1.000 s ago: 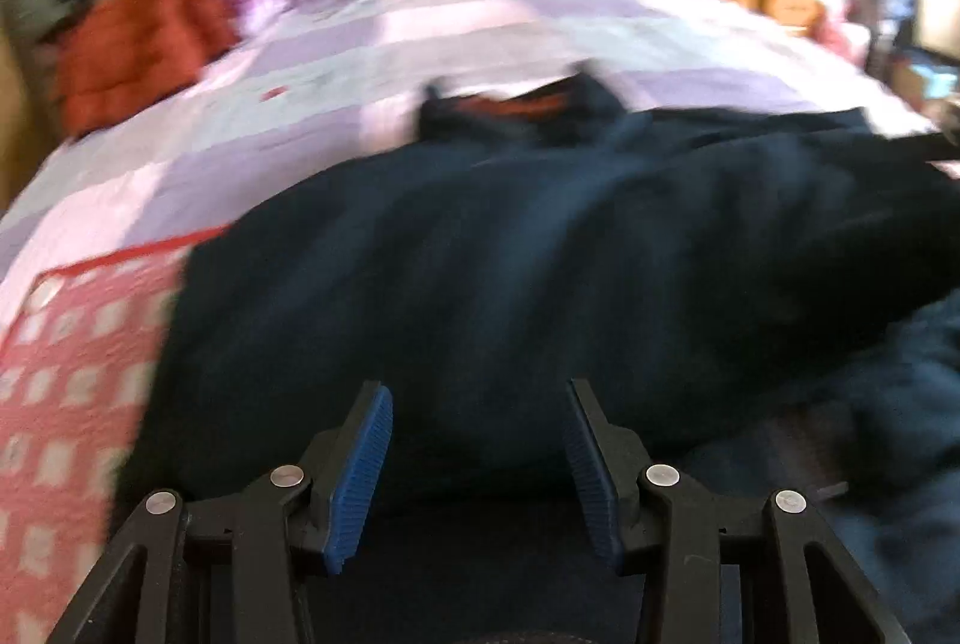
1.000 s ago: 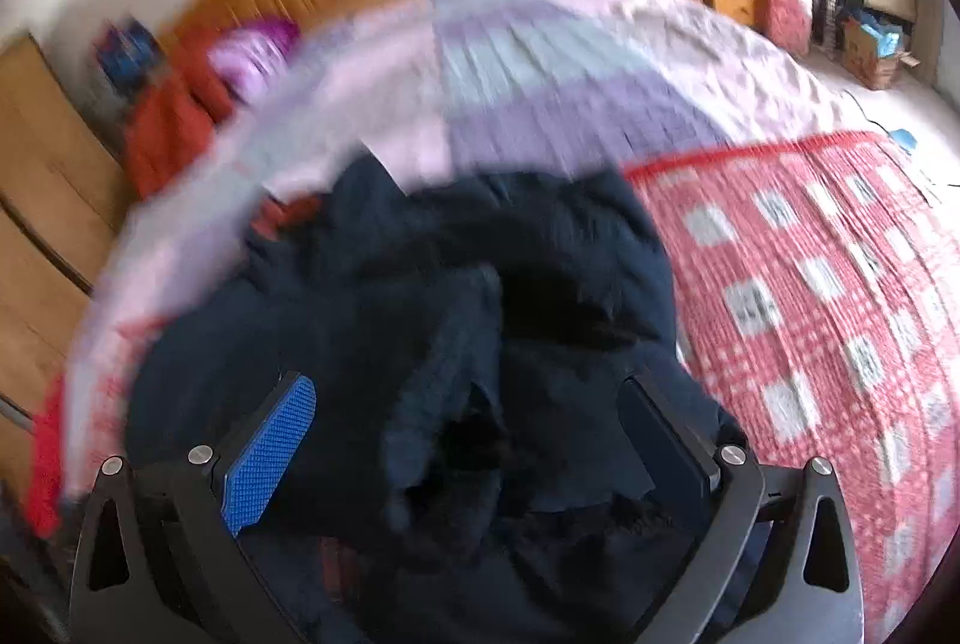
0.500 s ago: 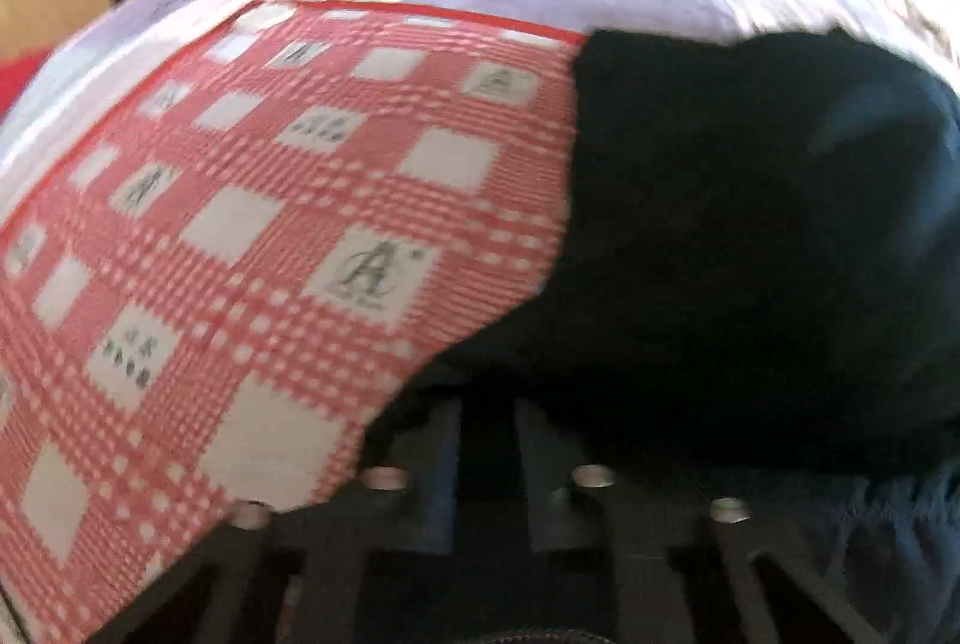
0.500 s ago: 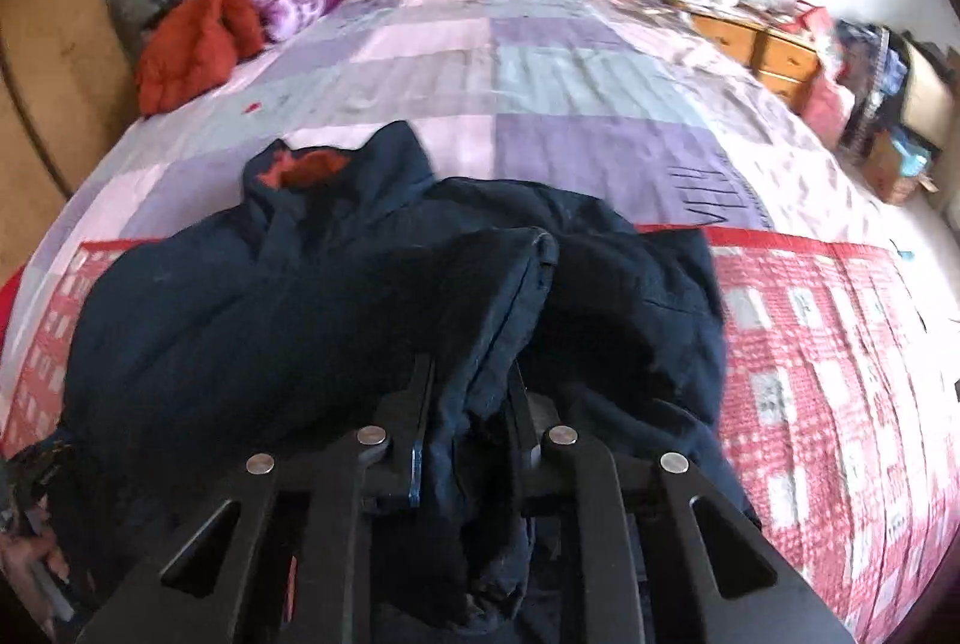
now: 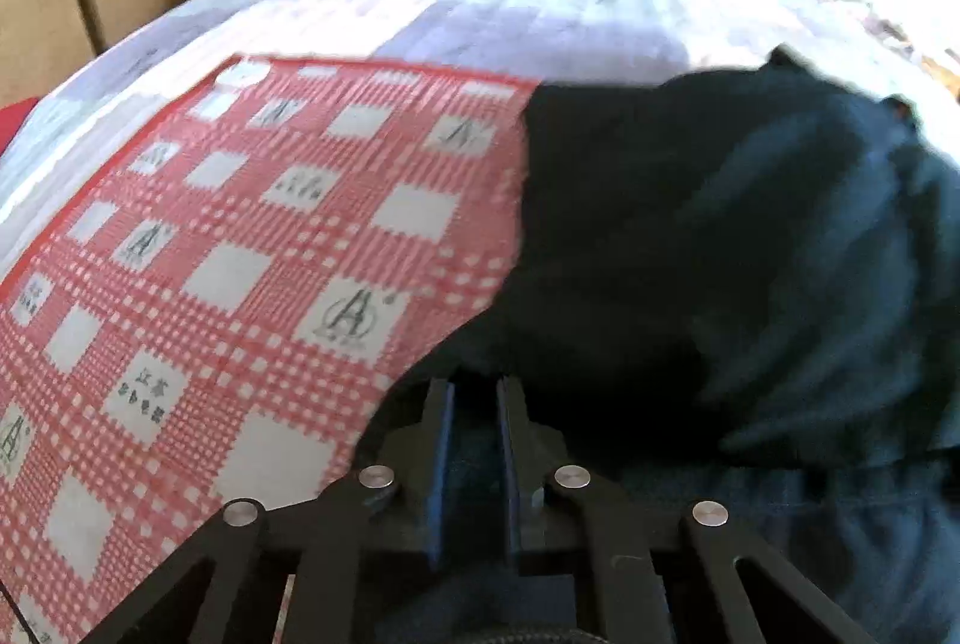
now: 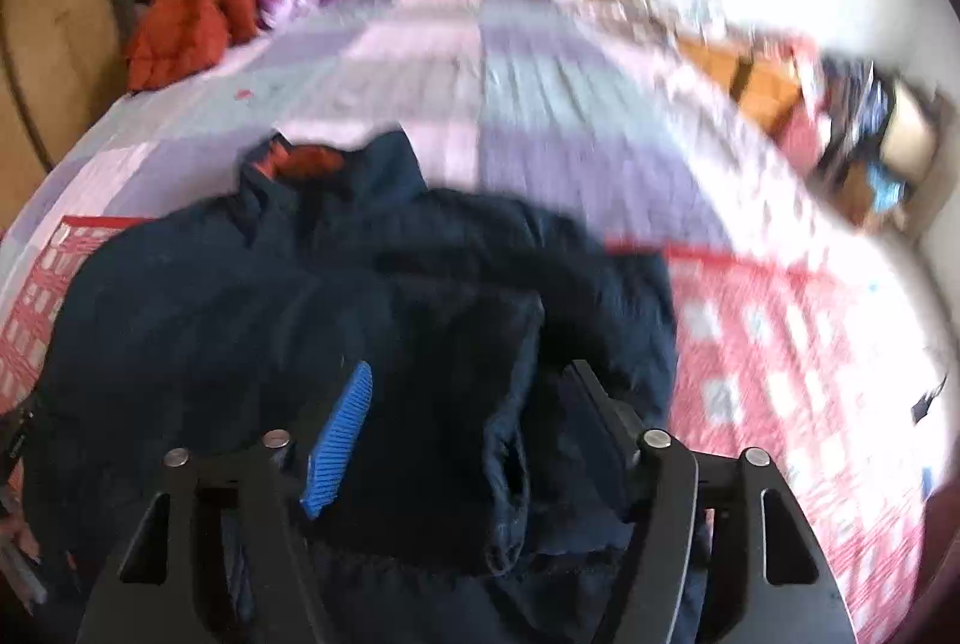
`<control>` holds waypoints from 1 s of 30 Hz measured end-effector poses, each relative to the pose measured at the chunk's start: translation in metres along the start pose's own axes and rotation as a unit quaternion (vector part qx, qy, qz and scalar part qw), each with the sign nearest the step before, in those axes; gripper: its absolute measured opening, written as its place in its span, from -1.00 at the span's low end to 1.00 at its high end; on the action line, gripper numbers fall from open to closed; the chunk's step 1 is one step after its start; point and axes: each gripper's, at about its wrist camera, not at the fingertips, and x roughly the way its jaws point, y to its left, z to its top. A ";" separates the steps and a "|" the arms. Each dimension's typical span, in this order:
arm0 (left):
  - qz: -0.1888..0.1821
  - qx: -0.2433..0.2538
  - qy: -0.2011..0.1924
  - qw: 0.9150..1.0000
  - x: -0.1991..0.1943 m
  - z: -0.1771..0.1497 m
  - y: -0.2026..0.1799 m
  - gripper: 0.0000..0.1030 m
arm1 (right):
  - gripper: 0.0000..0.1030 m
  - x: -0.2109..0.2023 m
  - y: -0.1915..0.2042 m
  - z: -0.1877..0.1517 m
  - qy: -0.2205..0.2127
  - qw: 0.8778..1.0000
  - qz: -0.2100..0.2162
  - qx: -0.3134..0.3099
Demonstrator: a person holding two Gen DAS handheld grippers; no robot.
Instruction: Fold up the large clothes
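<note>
Jacket (image 6: 312, 320), dark navy, lies bunched on the red checked mat (image 5: 240, 254) over the bed (image 6: 480, 62); bare mat extends left and right. Left gripper (image 5: 474, 404) is clamped on its near-left edge. Right gripper (image 6: 474, 392) is spread wide, straddling a sleeve fold.

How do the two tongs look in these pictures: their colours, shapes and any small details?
Both tongs are black frames with triangular cut-outs and round silver rivets at the joints. The right tongs carry flat fingers; one pad is bright blue and ribbed. The left tongs have narrow dark fingers; their pad colour is hard to tell here. No cables or sleeves show.
</note>
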 end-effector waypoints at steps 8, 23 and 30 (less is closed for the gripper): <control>0.048 -0.033 0.011 0.998 0.025 -0.010 0.020 -0.33 | 0.56 0.015 0.134 0.061 0.017 0.980 0.159 -0.121; 0.007 -0.048 0.009 0.999 0.032 -0.029 0.033 -0.16 | 0.57 0.136 0.299 0.025 0.090 0.958 0.129 -0.239; -0.053 -0.030 -0.052 0.997 -0.026 -0.016 0.025 -0.14 | 0.56 0.084 0.276 0.022 0.001 0.973 0.120 -0.195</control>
